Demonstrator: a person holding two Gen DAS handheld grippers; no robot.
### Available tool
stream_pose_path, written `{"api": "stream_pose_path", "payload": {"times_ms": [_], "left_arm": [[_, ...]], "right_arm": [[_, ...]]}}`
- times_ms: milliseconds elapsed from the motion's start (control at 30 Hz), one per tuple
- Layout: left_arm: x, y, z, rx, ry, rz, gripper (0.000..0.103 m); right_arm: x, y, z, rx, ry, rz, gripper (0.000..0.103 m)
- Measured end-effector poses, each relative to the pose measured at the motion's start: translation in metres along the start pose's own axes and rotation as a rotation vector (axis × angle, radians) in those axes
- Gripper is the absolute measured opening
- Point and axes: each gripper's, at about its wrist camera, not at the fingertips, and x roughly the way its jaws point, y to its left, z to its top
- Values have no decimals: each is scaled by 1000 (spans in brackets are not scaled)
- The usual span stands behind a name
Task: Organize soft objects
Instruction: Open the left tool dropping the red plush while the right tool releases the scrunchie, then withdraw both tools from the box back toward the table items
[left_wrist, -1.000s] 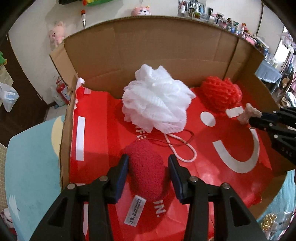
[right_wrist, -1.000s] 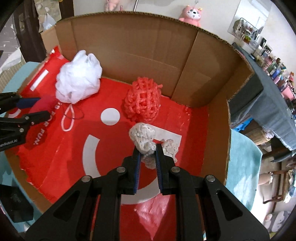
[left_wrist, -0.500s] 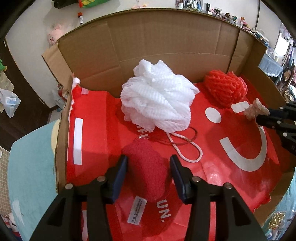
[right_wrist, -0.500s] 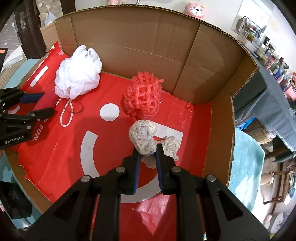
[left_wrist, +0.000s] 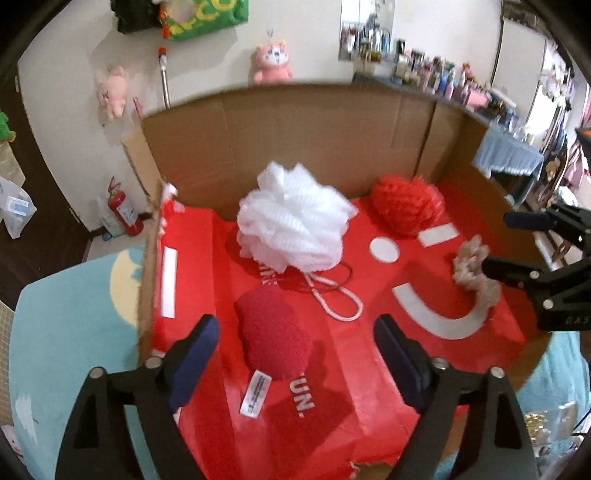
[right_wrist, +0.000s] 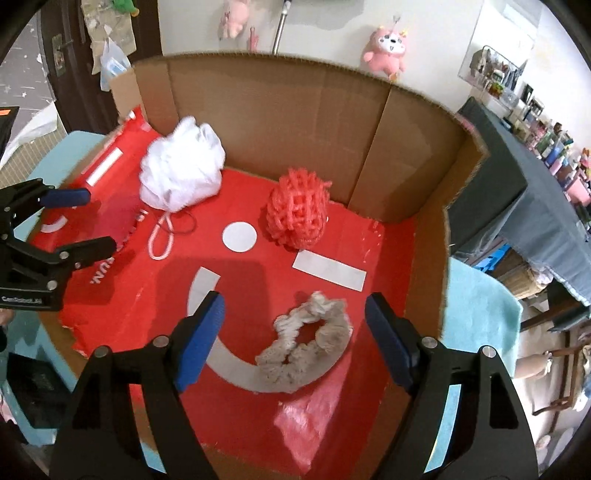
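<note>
Black-framed left gripper (left_wrist: 295, 350): jaws opening, spread wide, pads clear of the dark red plush piece (left_wrist: 273, 341) lying between them. Right gripper (right_wrist: 295, 332): jaws likewise opening wide, the beige scrunchie (right_wrist: 308, 345) loose between them, untouched. Cardboard box (right_wrist: 295, 110) lined with red printed sheet (right_wrist: 236, 424); pale wall behind. At 12 o'clock from the left jaws, white mesh pouf (left_wrist: 291, 225); red net sponge (right_wrist: 297, 214) at 12 o'clock from the right.

Between our left tongs lay a fuzzy red cloth pad (left_wrist: 272, 332); beyond it, a frothy white mesh puff (left_wrist: 291, 225). Glossy red plastic sheet (right_wrist: 229, 413) lined the matt corrugated cardboard box (right_wrist: 295, 110).
</note>
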Motion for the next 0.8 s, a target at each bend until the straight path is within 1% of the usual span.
{"api": "stream_pose_path", "payload": {"times_ms": [33,167,267,333,400,467,567,633,667,767,800], "left_arm": [[-7,-1,0,-7,-16,-4,94],[-40,-3,-5,-33,-89,-44,98],[-59,0,-7,-31,-148,-35,99],[-76,-3,-13,-28,-189,-29,102],[-96,-7,-19,-27,-233,-35,103],[-112,-11,-25,-30,-269,-21,103],[-140,-21,-39,-14,-334,-21,103],[-156,-27,-52,-2,-374,-16,103],[-163,-30,-58,0,-394,-9,103],[-184,-38,-81,1,-455,6,103],[-189,-41,-87,-1,-470,9,103]], "right_arm": [[-6,1,0,-3,-9,-3,78],[-36,5,-6,14,-49,-4,78],[-60,7,-15,21,-88,-8,78],[-81,9,-23,35,-121,-11,78],[-100,10,-30,46,-152,5,78],[-123,16,-40,45,-193,7,84],[-156,27,-58,38,-273,-6,85],[-174,32,-70,43,-310,-7,86],[-186,37,-79,45,-344,-15,86],[-213,50,-103,59,-417,-47,91],[-220,54,-111,63,-436,-58,91]]}}
